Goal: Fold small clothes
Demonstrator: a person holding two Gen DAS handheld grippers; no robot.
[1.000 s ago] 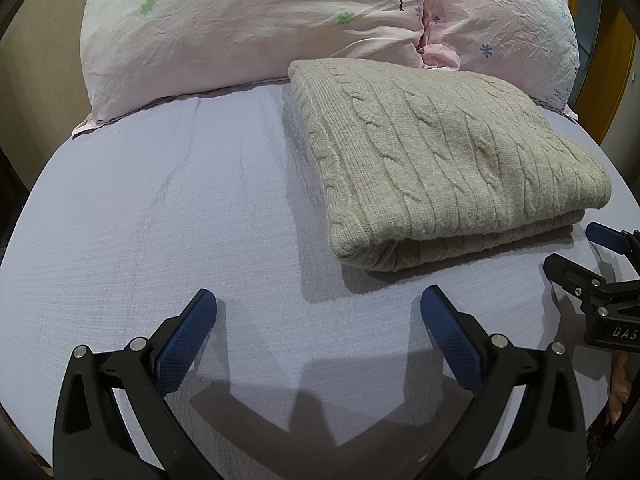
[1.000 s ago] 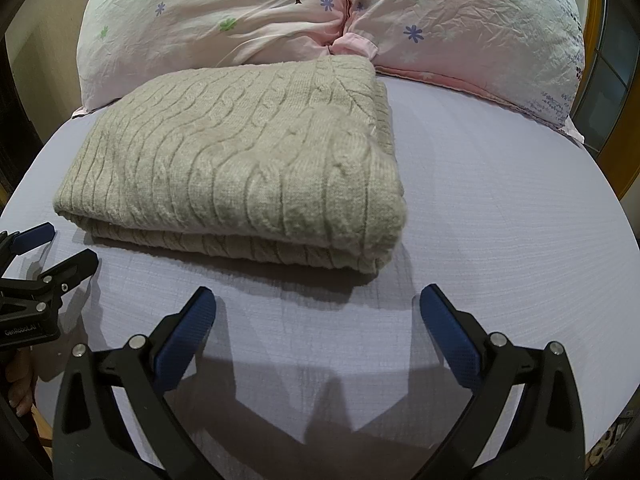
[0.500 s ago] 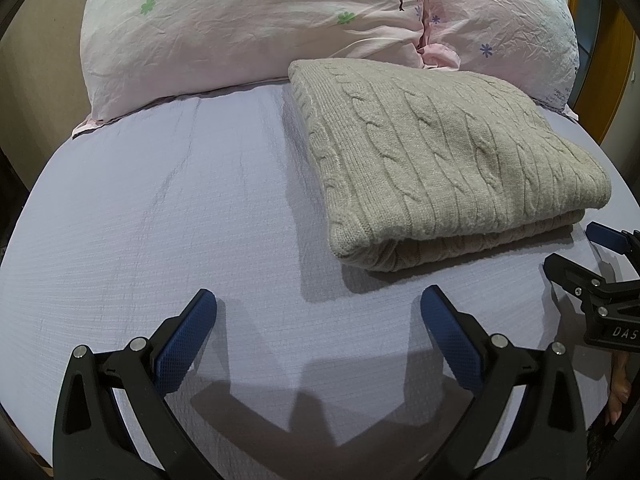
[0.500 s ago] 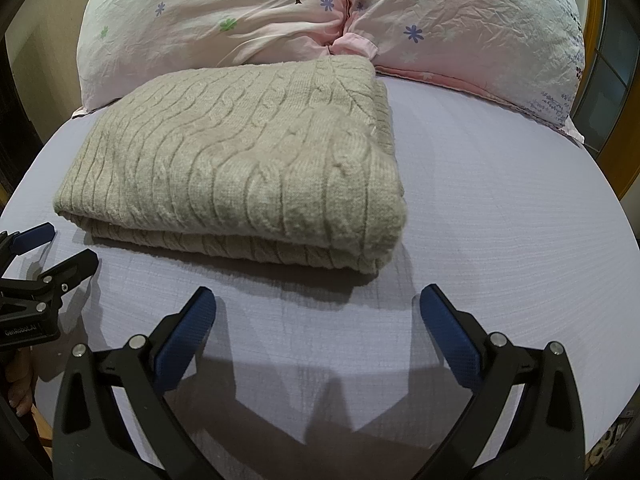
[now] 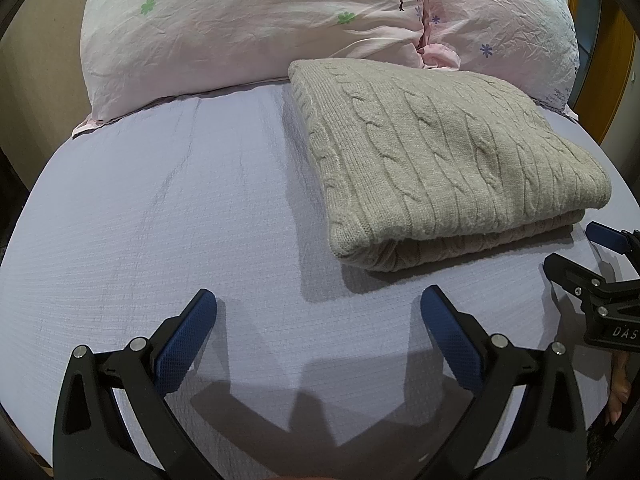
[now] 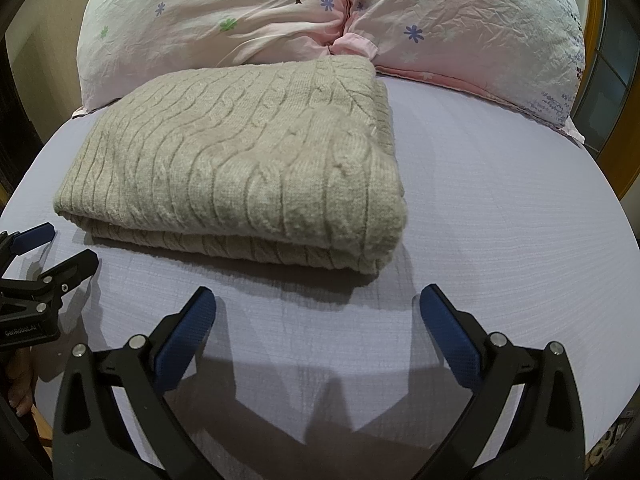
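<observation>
A beige cable-knit sweater (image 5: 440,152) lies folded in a neat rectangle on the lilac bed sheet (image 5: 160,220); it also shows in the right wrist view (image 6: 240,168). My left gripper (image 5: 318,312) is open and empty, held over the sheet just short of the sweater's near left corner. My right gripper (image 6: 318,312) is open and empty, just short of the sweater's near right corner. Each gripper shows at the edge of the other's view: the right gripper (image 5: 580,252) and the left gripper (image 6: 60,248).
Two pink flowered pillows (image 5: 256,24) (image 6: 460,20) lie against the head of the bed behind the sweater. A wooden frame (image 6: 624,152) stands at the right edge. Bare sheet lies left (image 5: 120,240) and right (image 6: 500,200) of the sweater.
</observation>
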